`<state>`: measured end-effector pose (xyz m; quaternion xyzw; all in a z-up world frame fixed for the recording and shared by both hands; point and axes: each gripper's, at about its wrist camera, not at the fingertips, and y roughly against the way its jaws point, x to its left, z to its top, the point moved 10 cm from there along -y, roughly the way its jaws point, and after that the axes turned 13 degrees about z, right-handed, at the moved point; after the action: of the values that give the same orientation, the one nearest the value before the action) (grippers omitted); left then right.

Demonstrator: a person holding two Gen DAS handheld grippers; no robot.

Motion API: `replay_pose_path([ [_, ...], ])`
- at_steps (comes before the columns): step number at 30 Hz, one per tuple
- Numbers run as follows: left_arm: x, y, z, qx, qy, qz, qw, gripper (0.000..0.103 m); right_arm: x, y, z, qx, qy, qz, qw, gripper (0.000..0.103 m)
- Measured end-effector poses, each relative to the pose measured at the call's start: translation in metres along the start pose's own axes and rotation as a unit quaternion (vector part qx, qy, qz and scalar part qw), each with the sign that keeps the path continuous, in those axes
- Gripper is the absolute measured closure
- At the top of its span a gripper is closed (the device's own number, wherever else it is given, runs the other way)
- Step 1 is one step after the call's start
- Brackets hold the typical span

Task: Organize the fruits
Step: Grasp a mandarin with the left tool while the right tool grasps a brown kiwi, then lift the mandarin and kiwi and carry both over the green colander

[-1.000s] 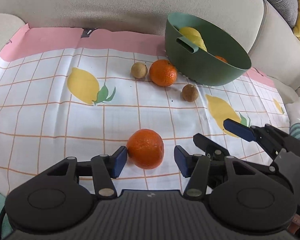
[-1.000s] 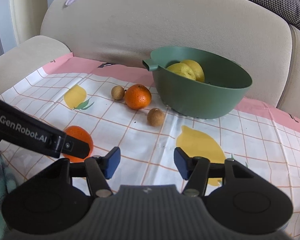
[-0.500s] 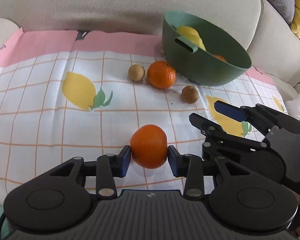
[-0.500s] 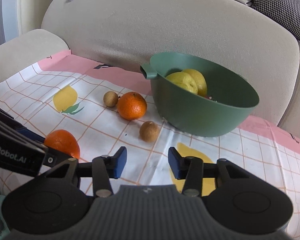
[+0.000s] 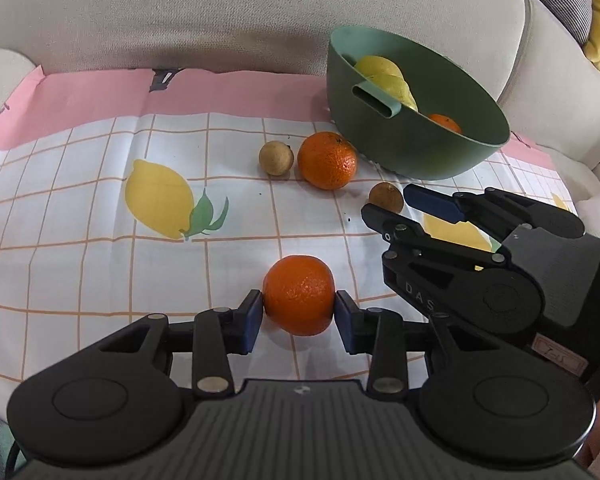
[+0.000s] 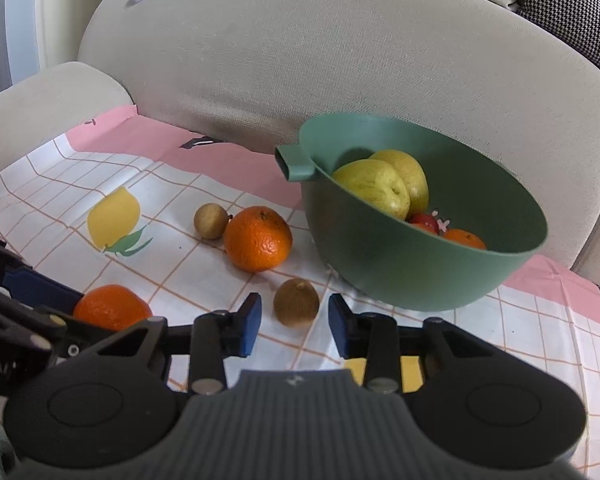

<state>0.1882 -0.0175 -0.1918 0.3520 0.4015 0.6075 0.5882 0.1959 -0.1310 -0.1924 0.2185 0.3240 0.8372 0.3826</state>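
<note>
Left gripper (image 5: 299, 316) is clamped on a mandarin (image 5: 299, 294); both blue pads press its sides, and the fruit sits on the lemon-print cloth (image 5: 100, 208), well in front of the green bowl (image 5: 420, 148). Right gripper (image 6: 294, 318) has its jaws closing around a small brown fruit (image 6: 296, 302), possibly a longan. That fruit lies between my pads with a thin gap showing on each side, so no contact yet. It rests on the cloth just in front of the bowl's near wall.

Bowl stands tilted against the beige sofa back (image 6: 340, 60), its spout handle facing away from the sofa back. Inside the bowl: two yellow-green pears (image 6: 376, 186), one orange fruit (image 6: 464, 239), and something red (image 6: 424, 222) that I cannot identify. A second mandarin (image 6: 258, 238) lies on the cloth close beside the bowl on the spout side, with another small brown fruit (image 6: 211, 221) touching or nearly touching it on the side away from the bowl. From the right wrist view, the held mandarin is farther from the bowl than either of these.
</note>
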Motion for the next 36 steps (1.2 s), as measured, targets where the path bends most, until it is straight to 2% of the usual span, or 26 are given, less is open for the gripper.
replay_pose_path([
  [4,0.001,-0.005,-0.002,0.009,0.007,-0.002,0.9999,0.058,-0.001,-0.005,-0.001,0.004,-0.005,0.003,1.0,0.076],
  [7,0.0,-0.005,-0.001,0.002,0.006,-0.001,1.0,0.059,-0.002,-0.006,-0.001,0.005,-0.008,0.002,1.0,0.08],
  [27,0.003,0.003,-0.008,-0.008,0.013,0.004,0.9999,0.061,0.015,0.03,-0.008,0.001,-0.013,0.007,1.0,0.08],
  [36,0.0,0.024,-0.003,-0.029,0.016,-0.003,0.9995,0.061,0.016,0.052,-0.014,0.001,-0.014,0.0,1.0,0.08],
])
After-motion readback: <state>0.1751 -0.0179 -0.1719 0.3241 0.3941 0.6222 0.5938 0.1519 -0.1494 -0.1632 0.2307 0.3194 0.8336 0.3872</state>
